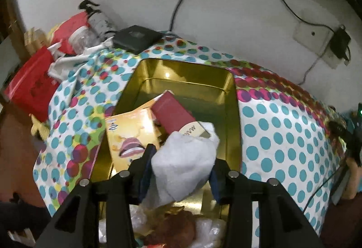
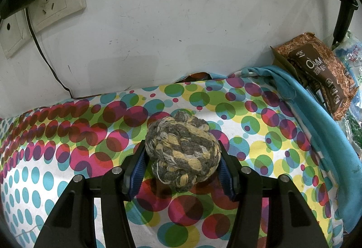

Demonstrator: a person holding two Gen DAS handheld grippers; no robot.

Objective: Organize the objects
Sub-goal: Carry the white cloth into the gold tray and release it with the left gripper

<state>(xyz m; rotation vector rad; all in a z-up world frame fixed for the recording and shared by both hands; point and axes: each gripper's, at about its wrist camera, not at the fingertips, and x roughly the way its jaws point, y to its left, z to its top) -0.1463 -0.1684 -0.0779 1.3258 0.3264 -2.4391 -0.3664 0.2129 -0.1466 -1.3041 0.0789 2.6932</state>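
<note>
We clamp the rope ball (image 2: pixel 182 153) in our right gripper (image 2: pixel 181 166) over the dotted cloth (image 2: pixel 67 157); beyond it a brown packet (image 2: pixel 321 71) reads "O'MM". Our left gripper (image 1: pixel 181 171) pinches a white wad (image 1: pixel 184 164) above the gold tin (image 1: pixel 187 71), beside a maroon box (image 1: pixel 174 113) and an orange lips box (image 1: pixel 131 135); the tin's far half lies bare.

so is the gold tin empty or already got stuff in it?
Not empty. The gold tin has no lid on and holds an orange box and a dark red box; the left claw holds a white bundle over it.
</note>
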